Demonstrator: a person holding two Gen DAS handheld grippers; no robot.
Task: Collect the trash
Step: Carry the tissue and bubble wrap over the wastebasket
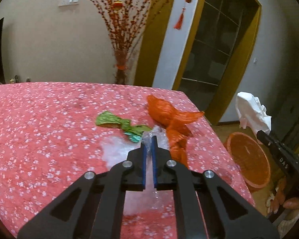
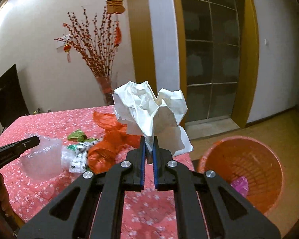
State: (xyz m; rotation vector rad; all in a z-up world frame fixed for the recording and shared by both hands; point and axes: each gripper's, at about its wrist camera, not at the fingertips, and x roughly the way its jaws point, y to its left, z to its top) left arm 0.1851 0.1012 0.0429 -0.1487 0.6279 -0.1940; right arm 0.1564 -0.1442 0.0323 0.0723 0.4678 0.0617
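Observation:
My left gripper [image 1: 149, 139] is shut on a clear plastic bag [image 1: 117, 149] that lies on the table; the bag also shows in the right wrist view [image 2: 41, 159]. My right gripper [image 2: 149, 139] is shut on a crumpled white paper [image 2: 149, 111] and holds it in the air near the table's right edge; the paper shows in the left wrist view [image 1: 253, 113]. An orange plastic bag [image 1: 169, 119], a green wrapper [image 1: 113, 121] and a white printed wrapper [image 2: 77, 155] lie on the table. An orange trash basket [image 2: 247, 171] stands on the floor to the right.
The table has a red flowered cloth [image 1: 39, 129]. A pink scrap [image 2: 240, 185] lies in the basket. A vase of red branches [image 1: 121, 39] stands behind the table, next to a glass door [image 2: 211, 59]. A dark screen [image 2: 8, 97] is at the left.

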